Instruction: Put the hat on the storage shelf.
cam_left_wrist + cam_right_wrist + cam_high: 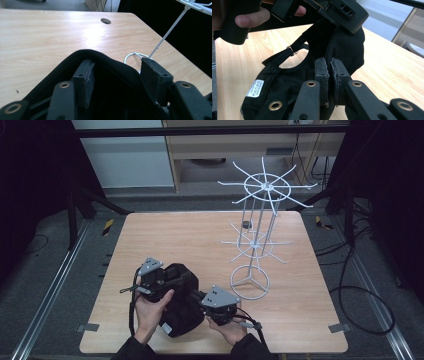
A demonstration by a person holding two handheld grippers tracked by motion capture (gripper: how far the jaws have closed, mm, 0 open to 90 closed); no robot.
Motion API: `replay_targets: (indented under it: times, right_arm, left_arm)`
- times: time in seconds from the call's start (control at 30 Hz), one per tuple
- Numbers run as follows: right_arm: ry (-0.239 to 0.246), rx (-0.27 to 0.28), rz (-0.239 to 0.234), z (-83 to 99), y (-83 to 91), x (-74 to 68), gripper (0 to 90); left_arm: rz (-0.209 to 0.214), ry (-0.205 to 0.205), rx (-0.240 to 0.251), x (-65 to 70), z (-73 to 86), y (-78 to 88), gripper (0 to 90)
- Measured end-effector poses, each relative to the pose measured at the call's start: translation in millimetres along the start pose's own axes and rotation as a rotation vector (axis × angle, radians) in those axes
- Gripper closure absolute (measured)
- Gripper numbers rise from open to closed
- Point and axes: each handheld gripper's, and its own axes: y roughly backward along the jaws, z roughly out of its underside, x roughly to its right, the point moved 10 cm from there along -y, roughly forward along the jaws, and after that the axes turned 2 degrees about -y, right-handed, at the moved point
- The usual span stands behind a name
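Your right gripper (328,72) pinches the black cap's (181,312) edge between nearly closed jaws, your left gripper (120,75) stands wide with one jaw inside its rim, and the white wire rack (257,240) stands ahead, nearer your right hand.

Dim surroundings, glare on tabletop (97,37)

Black cap (180,305): near portion concealed beneath both hands in the high view. White wire rack (172,27): top cut off at the left gripper view's upper right edge. White label (255,88): print illegible.
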Motion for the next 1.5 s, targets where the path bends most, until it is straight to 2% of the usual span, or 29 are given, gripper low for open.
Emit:
replay_targets:
  times: [0.1, 0.13, 0.2, 0.23, 0.4, 0.43, 0.53, 0.57, 0.6, 0.67, 0.73, 0.87, 0.93, 1.03, 1.13, 1.27, 1.33, 1.5]
  right_arm:
    - [-0.01, 0.0, -0.006, 0.1, -0.1, 0.1, 84.8]
    - [-0.017, -0.004, -0.01, 0.5, -0.7, 0.0, 84.4]
    - [-0.02, -0.004, -0.013, 0.6, -1.1, 0.0, 84.1]
    - [-0.034, -0.003, -0.02, 0.6, -1.7, -0.1, 82.4]
    - [-0.059, 0.005, -0.05, -1.1, -0.7, -2.2, 75.4]
    - [-0.077, 0.022, -0.071, -5.6, 3.7, -3.4, 69.5]
    - [-0.083, 0.037, -0.083, -9.1, 10.2, -2.9, 65.2]
    - [-0.093, 0.063, -0.075, -12.4, 22.0, 1.9, 62.5]
    - [-0.093, 0.063, -0.075, -12.4, 22.0, 1.9, 62.5]
    - [-0.115, 0.081, -0.054, -11.4, 36.0, 13.2, 59.0]
    - [-0.122, 0.081, -0.039, -9.3, 40.0, 18.3, 58.1]
    - [-0.153, 0.051, 0.013, 10.4, 48.5, 39.5, 53.6]
    - [-0.161, 0.042, 0.018, 14.3, 48.3, 41.9, 52.6]
    - [-0.159, 0.03, 0.024, 22.0, 43.2, 45.7, 47.5]
    - [-0.149, 0.018, 0.022, 26.0, 38.5, 45.8, 46.5]
    - [-0.162, 0.01, 0.027, 30.0, 31.8, 48.9, 46.8]
    - [-0.174, 0.0, 0.029, 33.4, 24.6, 52.1, 47.3]
    - [-0.17, -0.005, 0.036, 36.9, 12.6, 56.7, 47.5]
  left_arm:
    - [0.003, 0.005, -0.006, -0.8, 0.3, -1.2, 48.8]
    - [0.009, 0.005, -0.009, 0.4, 0.7, -2.3, 54.7]
    - [0.011, 0.009, -0.009, 1.5, 0.9, -3.0, 57.4]
    - [0.01, 0.007, -0.008, 3.5, 1.1, -4.2, 63.0]
    - [0.016, -0.003, -0.008, 6.8, 1.0, -3.9, 73.4]
    - [0.026, -0.004, 0.008, 9.0, -1.9, -1.7, 75.5]
    - [0.036, -0.014, 0.02, 11.0, -5.7, 2.6, 80.0]
    - [0.043, -0.019, 0.029, 12.6, -8.5, 5.8, 81.5]
    - [0.048, -0.023, 0.032, 13.4, -10.1, 8.3, 81.5]
    - [0.042, -0.061, 0.059, 15.5, -16.8, 18.4, 82.7]
    - [0.045, -0.071, 0.067, 16.5, -18.7, 21.6, 83.1]
    - [0.101, -0.091, 0.096, 23.1, -26.6, 33.3, 83.2]
    - [0.129, -0.102, 0.102, 28.7, -29.9, 37.8, 83.2]
    - [0.159, -0.128, 0.112, 38.2, -33.5, 42.8, 83.2]
    - [0.177, -0.145, 0.111, 43.9, -33.2, 43.9, 83.2]
    - [0.197, -0.15, 0.11, 48.1, -32.4, 44.3, 83.2]
    - [0.22, -0.156, 0.112, 52.7, -31.8, 45.9, 83.2]
    - [0.247, -0.167, 0.102, 59.9, -28.3, 47.3, 83.2]
